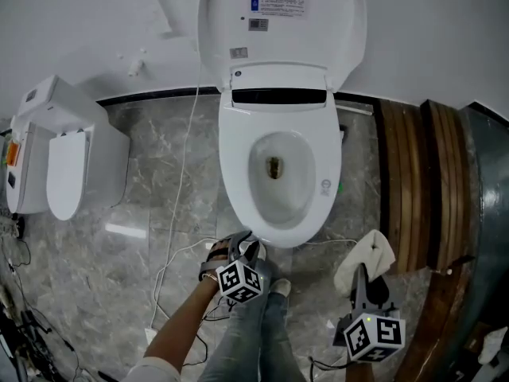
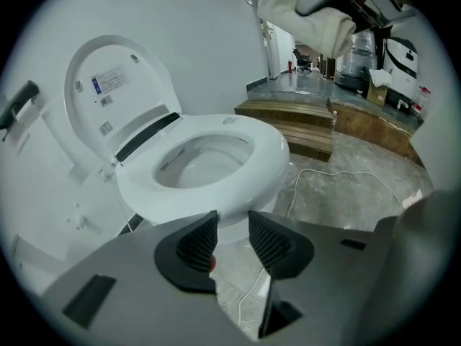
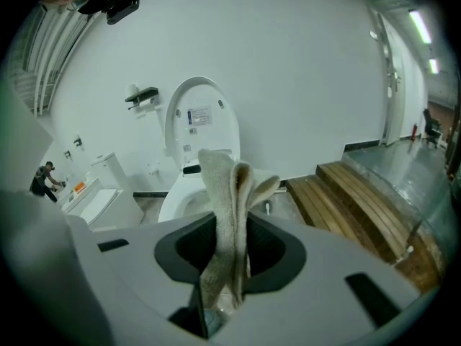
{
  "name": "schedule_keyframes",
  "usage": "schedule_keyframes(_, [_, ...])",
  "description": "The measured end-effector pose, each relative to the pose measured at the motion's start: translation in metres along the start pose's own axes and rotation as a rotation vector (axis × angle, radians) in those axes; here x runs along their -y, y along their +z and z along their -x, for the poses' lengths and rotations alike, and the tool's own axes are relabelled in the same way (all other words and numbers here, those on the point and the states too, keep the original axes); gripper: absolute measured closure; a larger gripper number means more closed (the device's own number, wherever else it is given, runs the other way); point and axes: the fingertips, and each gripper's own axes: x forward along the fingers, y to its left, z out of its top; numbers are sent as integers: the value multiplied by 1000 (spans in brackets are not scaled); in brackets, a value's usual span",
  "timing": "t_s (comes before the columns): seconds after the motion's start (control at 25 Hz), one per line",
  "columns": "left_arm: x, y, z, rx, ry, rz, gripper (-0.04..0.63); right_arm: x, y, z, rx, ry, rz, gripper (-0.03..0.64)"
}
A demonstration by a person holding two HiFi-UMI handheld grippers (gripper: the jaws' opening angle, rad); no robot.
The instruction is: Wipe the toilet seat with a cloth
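- Cloth (image 3: 229, 215) – a pale, folded towel – stood upright between the jaws of the right gripper (image 3: 230, 254), which were clamped onto its lower part; its top flopped over above them.
- From the head view the cloth (image 1: 366, 255) hung off the right gripper (image 1: 363, 283) over the marble floor (image 1: 119, 277), to the right of the toilet's front edge and clear of it.
- Toilet seat (image 1: 235, 153) lay down on the bowl, with the lid (image 1: 282, 22) tipped up against the wall.
- Left gripper (image 2: 232, 238) had its jaws parted by a narrow gap with nothing gripped between them – the seat's front rim (image 2: 268, 150) showed just beyond the tips.
- In the head view the left gripper (image 1: 237, 247) sat just short of the front of the bowl, above a jeans-clad leg (image 1: 254, 333).
- A white cable (image 1: 181, 173) trailed across the floor left of the toilet.
- A second, closed toilet (image 1: 67, 165) stood well off to the left, and wooden steps (image 1: 407, 181) ran along the right.
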Motion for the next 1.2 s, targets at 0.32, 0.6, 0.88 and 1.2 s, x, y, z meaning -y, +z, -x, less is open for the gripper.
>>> schedule_keyframes(0.32, [6, -17, -27, -35, -18, 37, 442, 1, -20, -17, -44, -2, -10, 520])
schedule_keyframes(0.6, [8, -26, -41, -61, -39, 62, 443, -2, -28, -25, -60, 1, -17, 520])
schedule_keyframes(0.88, [9, -32, -51, -76, -49, 80, 443, -2, -34, -30, -75, 0, -17, 520])
schedule_keyframes(1.2, [10, -32, -52, -53, -48, 82, 443, -4, -40, -41, -92, 4, -23, 520])
